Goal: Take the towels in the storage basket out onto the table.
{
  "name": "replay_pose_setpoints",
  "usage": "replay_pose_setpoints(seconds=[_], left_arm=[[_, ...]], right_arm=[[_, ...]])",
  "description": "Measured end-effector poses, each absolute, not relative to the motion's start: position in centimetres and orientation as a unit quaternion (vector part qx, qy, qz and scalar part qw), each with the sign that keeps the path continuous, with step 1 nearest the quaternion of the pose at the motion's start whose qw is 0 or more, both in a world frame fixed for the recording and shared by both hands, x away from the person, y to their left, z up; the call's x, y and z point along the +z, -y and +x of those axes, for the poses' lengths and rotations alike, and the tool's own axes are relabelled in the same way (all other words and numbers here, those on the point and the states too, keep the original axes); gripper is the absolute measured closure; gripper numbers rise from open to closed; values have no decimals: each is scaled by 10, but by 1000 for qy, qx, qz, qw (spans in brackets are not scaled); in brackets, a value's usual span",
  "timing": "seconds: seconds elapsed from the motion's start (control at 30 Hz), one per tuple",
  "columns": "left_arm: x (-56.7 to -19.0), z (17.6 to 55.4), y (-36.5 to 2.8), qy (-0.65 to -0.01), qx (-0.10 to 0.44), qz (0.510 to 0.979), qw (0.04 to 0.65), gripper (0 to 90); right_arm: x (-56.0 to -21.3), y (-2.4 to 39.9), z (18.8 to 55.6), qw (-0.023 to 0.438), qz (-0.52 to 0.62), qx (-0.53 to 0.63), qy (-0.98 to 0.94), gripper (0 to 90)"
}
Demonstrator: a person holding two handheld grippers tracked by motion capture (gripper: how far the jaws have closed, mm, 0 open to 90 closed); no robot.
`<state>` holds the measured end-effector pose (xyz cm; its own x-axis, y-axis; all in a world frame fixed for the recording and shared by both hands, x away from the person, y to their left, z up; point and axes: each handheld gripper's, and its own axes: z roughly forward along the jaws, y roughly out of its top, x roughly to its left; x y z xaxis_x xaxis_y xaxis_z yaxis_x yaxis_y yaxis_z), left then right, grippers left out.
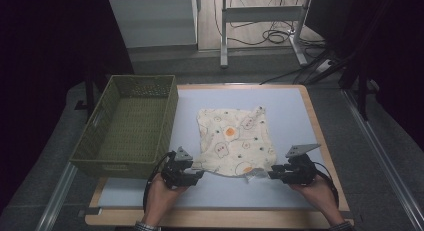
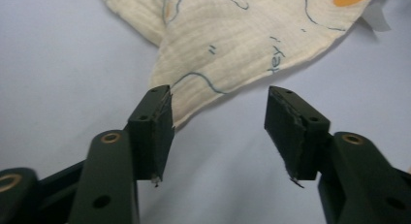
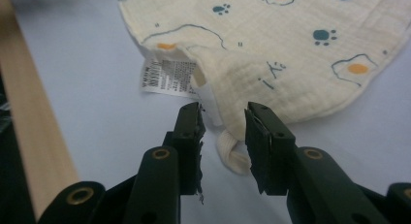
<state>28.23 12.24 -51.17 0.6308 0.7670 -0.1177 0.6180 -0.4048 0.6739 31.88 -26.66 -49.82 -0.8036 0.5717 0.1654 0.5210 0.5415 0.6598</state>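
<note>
Plainly the printed cloth lies limp, light and crinkly on the table, one near corner between the left gripper's spread jaws, a hem loop between the right gripper's narrower, unpressed jaws: best pinched at those corners

From the high view we see a dim room with deep black at both sides, while the pale blue tabletop catches soft, even light from above and the brightest patch lies on the floor behind it. We find that picture grainy and low in detail, with only faint shadows under the cream printed muslin cloth and inside the olive-green woven basket. In both gripper views we see the cloth weave fairly sharp and evenly lit without glare, the near black claw parts soft and dark.
</note>
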Motion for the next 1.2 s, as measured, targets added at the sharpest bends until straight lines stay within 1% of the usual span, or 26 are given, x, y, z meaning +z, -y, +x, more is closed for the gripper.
replay_pose_setpoints(seconds=[0.1,0.13,0.17,0.23,0.27,0.33,0.43,0.47,0.5,0.57,0.63,0.67,0.77,0.83,0.9,0.93,1.03,1.07,1.13,1.2], left_arm=[[-514,284,-124,-424,104,825,360,478],[-515,285,-123,-425,106,824,359,517],[-516,286,-123,-428,108,823,357,531],[-520,288,-123,-430,111,824,352,559],[-522,289,-122,-436,109,821,352,579],[-527,291,-122,-438,108,823,345,591],[-532,293,-120,-437,109,823,345,659],[-532,292,-119,-439,116,821,347,658],[-531,291,-118,-438,121,820,348,638],[-527,289,-118,-439,130,814,357,554],[-526,289,-120,-442,121,809,369,524],[-527,290,-120,-444,124,809,365,513],[-533,291,-121,-449,123,808,361,537],[-537,292,-121,-451,106,805,370,561],[-538,289,-119,-445,112,808,370,575],[-538,288,-117,-441,114,810,369,590],[-538,287,-113,-429,108,817,369,711],[-537,286,-110,-423,105,821,368,825],[-533,284,-108,-417,106,831,353,874],[-529,281,-112,-419,98,829,357,879]], right_arm=[[-508,259,323,53,304,353,-883,650],[-511,256,323,63,301,347,-886,651],[-515,254,324,74,299,337,-890,675],[-517,251,321,107,291,332,-891,821],[-517,251,320,109,288,333,-891,851],[-517,252,318,108,293,334,-889,865],[-513,258,311,110,290,337,-889,866],[-510,262,308,107,292,342,-887,866],[-506,266,306,109,293,345,-885,866],[-500,274,300,110,296,349,-882,865],[-497,283,295,107,301,352,-880,864],[-496,287,292,104,303,351,-880,863],[-504,299,287,103,313,341,-881,860],[-510,306,286,99,323,341,-877,859],[-515,309,285,93,328,347,-874,858],[-516,309,285,92,329,348,-873,857],[-517,308,284,94,326,352,-873,856],[-516,307,283,94,325,352,-873,855],[-516,305,283,95,322,352,-874,855],[-515,305,281,96,321,353,-873,855]])
